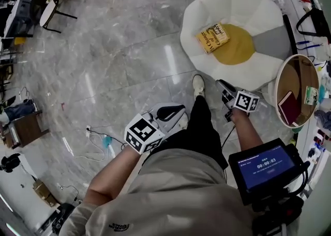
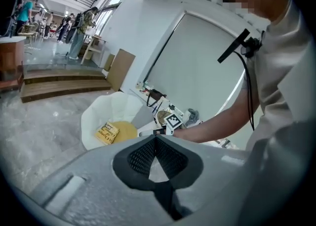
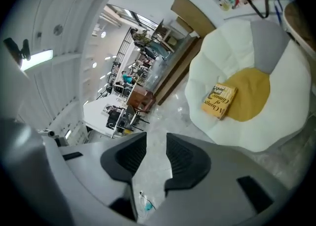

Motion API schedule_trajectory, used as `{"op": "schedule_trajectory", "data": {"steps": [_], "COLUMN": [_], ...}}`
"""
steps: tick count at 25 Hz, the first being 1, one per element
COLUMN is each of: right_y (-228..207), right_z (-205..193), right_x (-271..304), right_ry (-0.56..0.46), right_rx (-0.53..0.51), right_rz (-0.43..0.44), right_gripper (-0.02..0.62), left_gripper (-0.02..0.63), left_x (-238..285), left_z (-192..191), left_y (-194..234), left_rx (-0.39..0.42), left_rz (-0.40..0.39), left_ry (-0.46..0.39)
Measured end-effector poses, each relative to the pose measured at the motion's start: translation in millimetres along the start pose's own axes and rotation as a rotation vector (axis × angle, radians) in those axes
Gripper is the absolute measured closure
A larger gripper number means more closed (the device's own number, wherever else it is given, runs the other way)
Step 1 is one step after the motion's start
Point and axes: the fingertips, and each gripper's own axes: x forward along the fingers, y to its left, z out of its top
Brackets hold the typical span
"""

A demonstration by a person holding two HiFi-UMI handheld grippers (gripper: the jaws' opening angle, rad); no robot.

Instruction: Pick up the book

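A yellow book (image 1: 213,37) lies flat on a white, petal-shaped floor cushion (image 1: 227,2), at the edge of its yellow centre. Both grippers hang low near the person's legs, short of the cushion and apart from the book. My left gripper (image 1: 178,110) has its black tips touching, with nothing between them (image 2: 156,140). My right gripper (image 1: 223,86) is nearer the cushion, and its jaws stand apart with nothing in the gap (image 3: 156,143). The book (image 2: 107,132) shows ahead and to the left in the left gripper view. In the right gripper view the book (image 3: 218,101) is up and to the right.
A round wooden side table (image 1: 302,72) with a dark red book (image 1: 288,107) stands right of the cushion. A small monitor (image 1: 269,167) sits at the person's right hip. Cables (image 1: 98,139) lie on the marble floor at left. A chair (image 1: 51,8) stands far left.
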Motion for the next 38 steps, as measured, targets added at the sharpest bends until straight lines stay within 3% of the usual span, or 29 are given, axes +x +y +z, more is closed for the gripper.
{"op": "schedule_trajectory", "data": {"steps": [8, 18, 27, 38], "right_y": [-143.6, -311.5, -387.8, -415.6], "right_z": [33.2, 45.1, 35.8, 45.1], "right_x": [100.9, 208.8, 272.3, 303.0], "right_ry": [-0.007, -0.096, -0.142, -0.187], "right_rx": [0.226, 0.492, 0.609, 0.69], "right_rz": [0.008, -0.013, 0.011, 0.086], "right_gripper": [0.448, 0.379, 0.296, 0.297], "left_gripper": [0.598, 0.598, 0.598, 0.598], "left_x": [125.4, 241.3, 289.5, 305.0], "left_z": [22.2, 24.4, -13.3, -32.7], "left_y": [68.7, 159.4, 209.3, 231.6], "left_rx": [0.041, 0.056, 0.006, -0.063], "left_rz": [-0.067, -0.102, -0.104, -0.087], "left_ry": [0.101, 0.132, 0.172, 0.165]}}
